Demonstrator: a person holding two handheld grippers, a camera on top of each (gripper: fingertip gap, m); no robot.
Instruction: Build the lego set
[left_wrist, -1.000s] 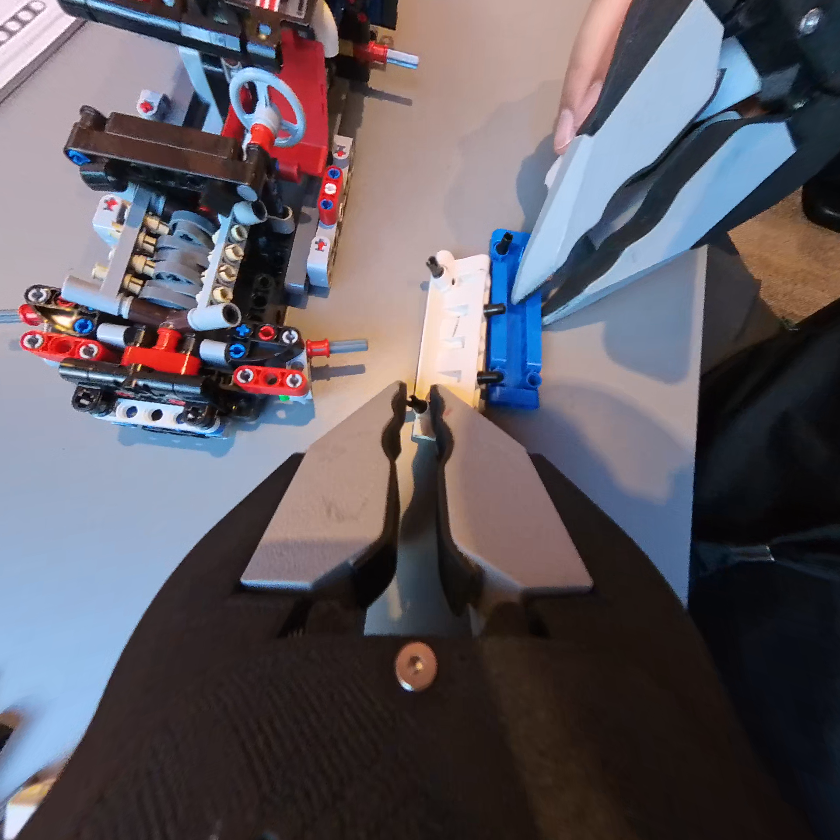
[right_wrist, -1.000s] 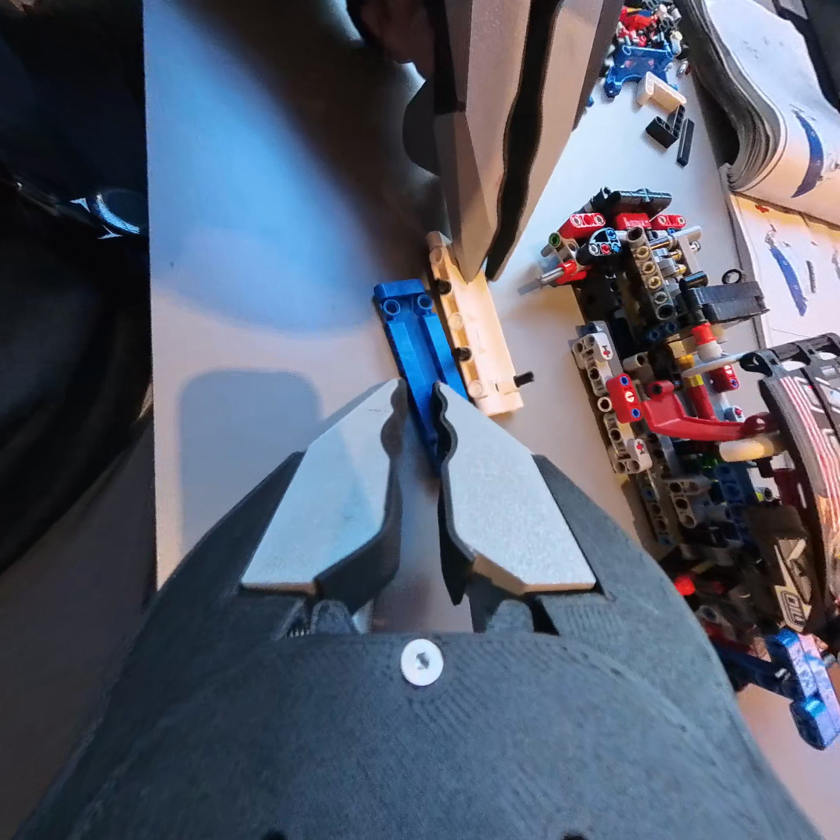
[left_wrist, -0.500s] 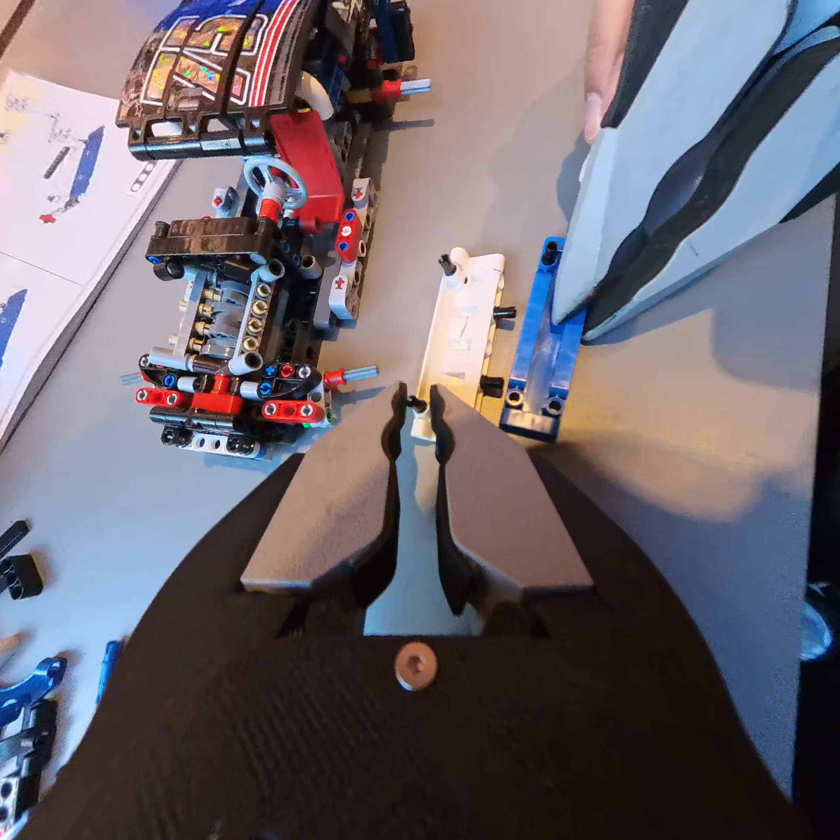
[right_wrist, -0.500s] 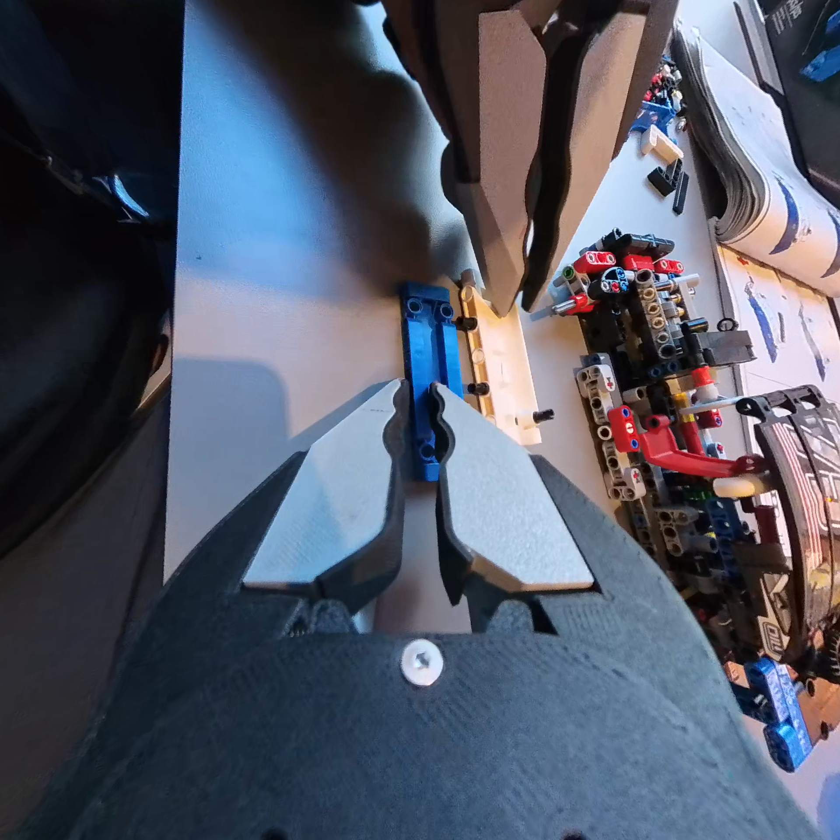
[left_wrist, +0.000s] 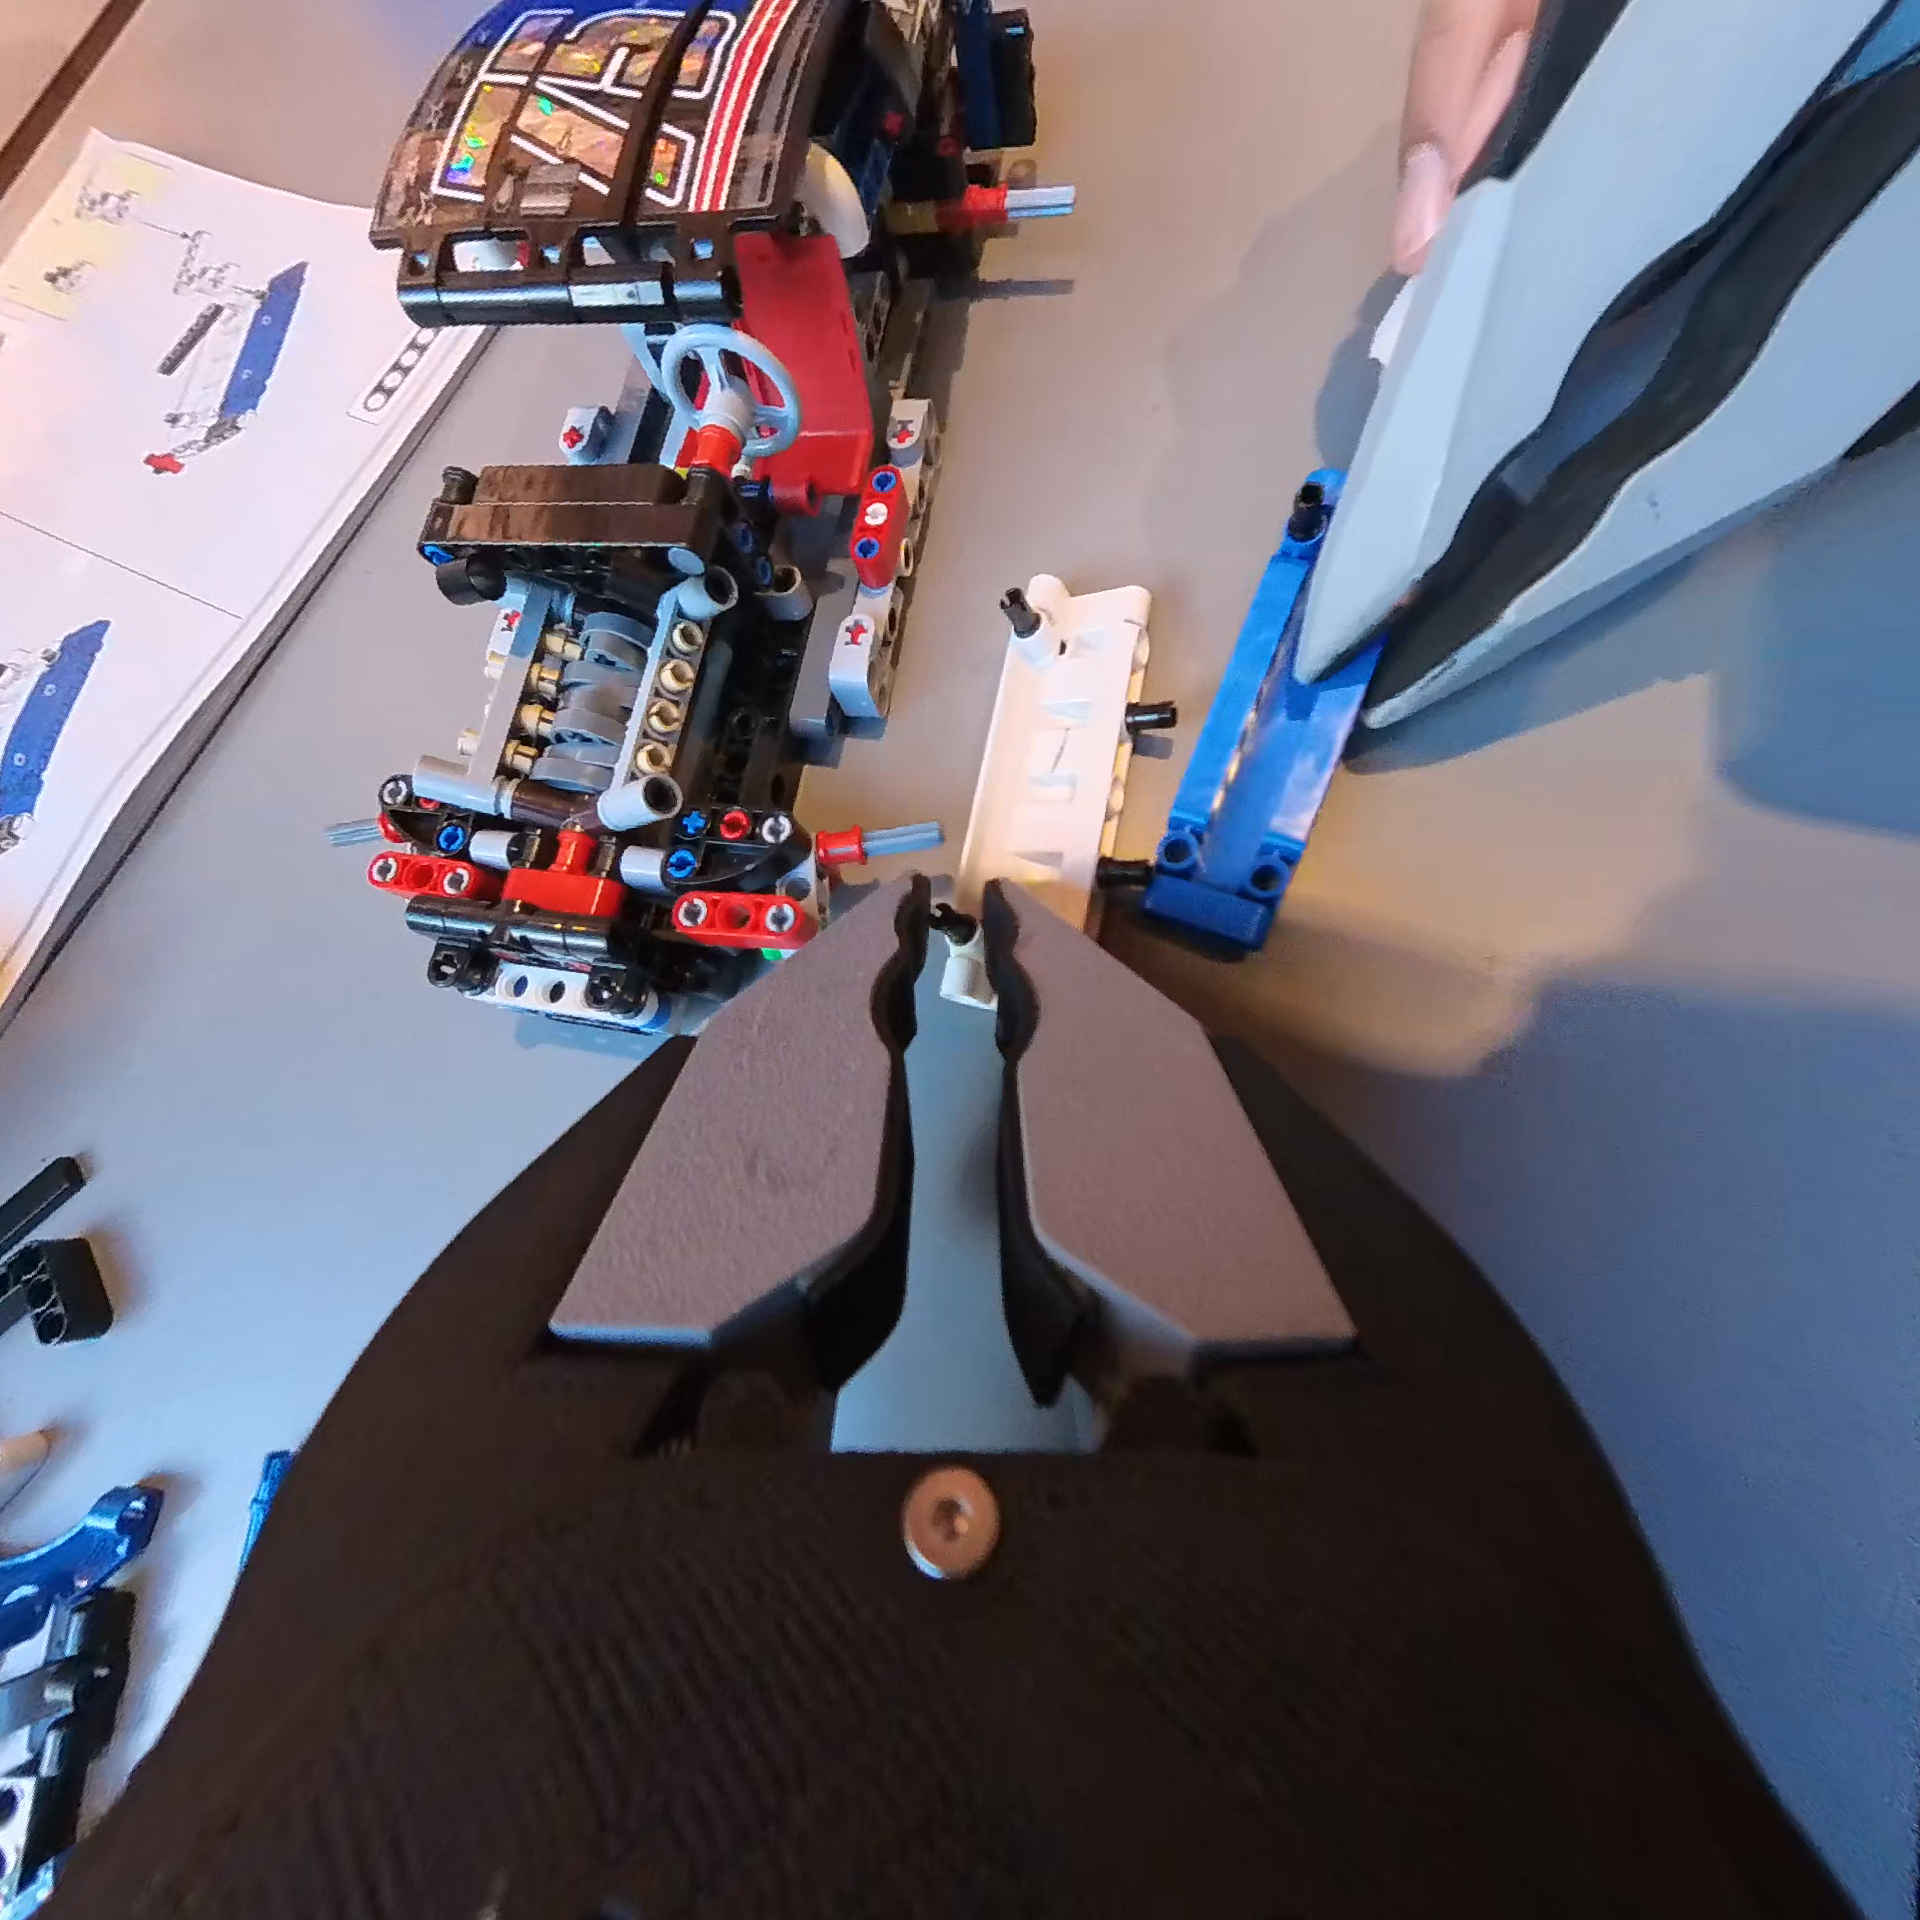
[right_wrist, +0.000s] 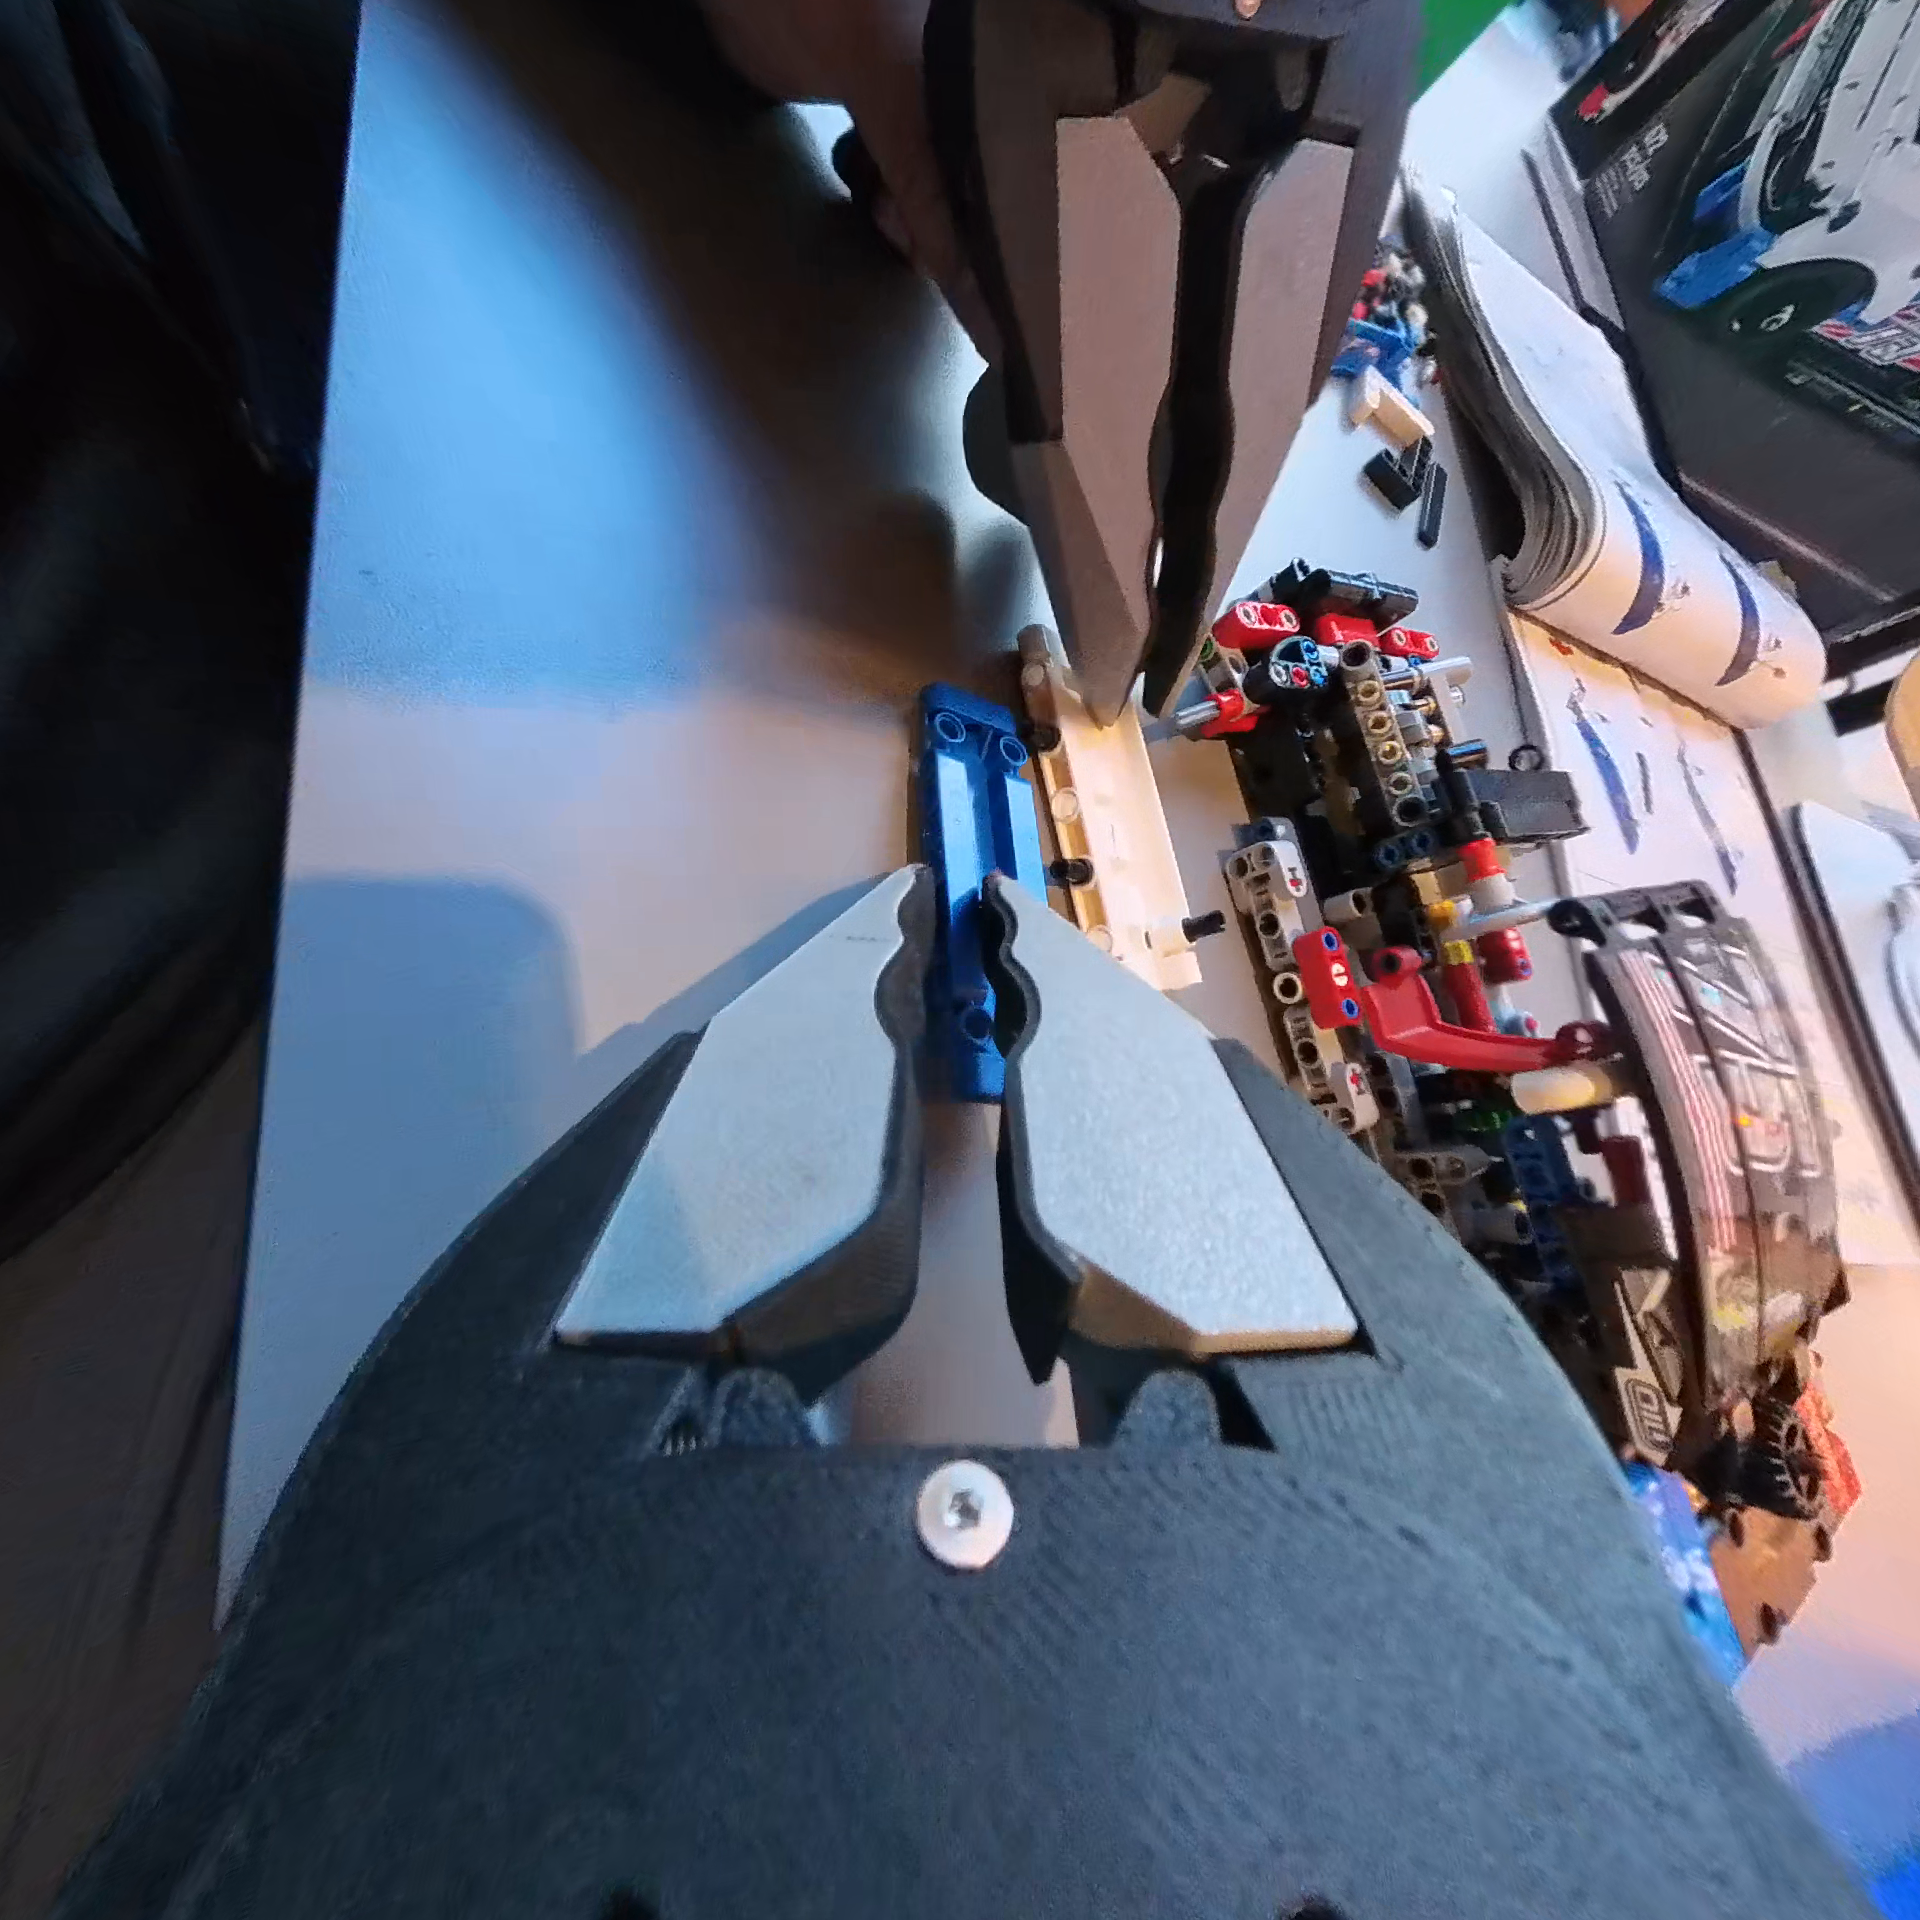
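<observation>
Gripping a long white plastic panel (left_wrist: 1055, 758), the left gripper (left_wrist: 951, 920) is facing the right gripper (right_wrist: 951, 920), which is clamping a blue plastic beam (right_wrist: 971, 831) at three o'clock; both are lying unjoined beside the half-built car (left_wrist: 623, 675).

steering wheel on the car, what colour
Light grey-blue steering wheel on a red hub, clearest in the left wrist view.

A pale grey table (left_wrist: 1558, 1247) filled most of both views, its edge running along the left in the right wrist view, with dark floor beyond. Warm light fell in patches across it, cool bluish shadow beside them. An open booklet (left_wrist: 125, 436) lay far left.
</observation>
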